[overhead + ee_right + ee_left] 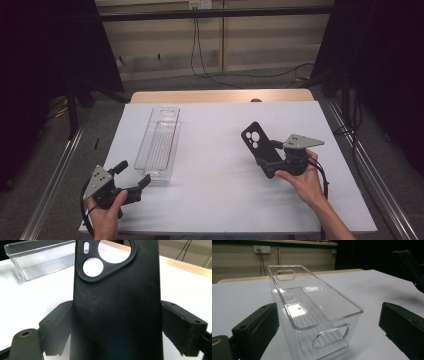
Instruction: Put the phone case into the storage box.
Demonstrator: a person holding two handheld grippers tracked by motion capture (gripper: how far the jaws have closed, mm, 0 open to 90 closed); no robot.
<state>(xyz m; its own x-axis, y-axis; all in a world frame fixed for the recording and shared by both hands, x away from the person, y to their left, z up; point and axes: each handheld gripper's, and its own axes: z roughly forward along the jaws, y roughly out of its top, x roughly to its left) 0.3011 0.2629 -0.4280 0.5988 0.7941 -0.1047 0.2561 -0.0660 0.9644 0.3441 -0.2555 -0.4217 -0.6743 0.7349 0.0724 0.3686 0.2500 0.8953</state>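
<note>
No brand, label or readable writing appears on anything here; the black phone case [117,302] is plain apart from its moulded camera cut-outs, and the clear plastic bin [312,312] carries no print.

The right gripper [274,161] pinches the phone case: in the right gripper view the case rises straight up between the two black jaws, its long edges touching both of them, the camera cut-outs at the far end away from the gripper. The high view adds that the case sticks out ahead of that gripper, tilted toward the middle of the white table [220,200], with the right hand [305,182] behind it and the grey three-cornered plate on top.

The left gripper [134,175] is spread wide with nothing between its jaws. In the left gripper view the bin stands directly ahead of it, its near short end with an oval handle hole just beyond the jaw tips and centred between them, not touching either. That view shows the ribbed floor of the bin and a second handle hole in the far end, details too small in the high view. The high view shows instead the bin lying lengthways, running away from the left gripper, well apart from the right gripper and its case. The left hand [106,212] grips the tool from behind.

A wall socket [262,249] with a plugged cable sits far beyond the bin in the left gripper view.
</note>
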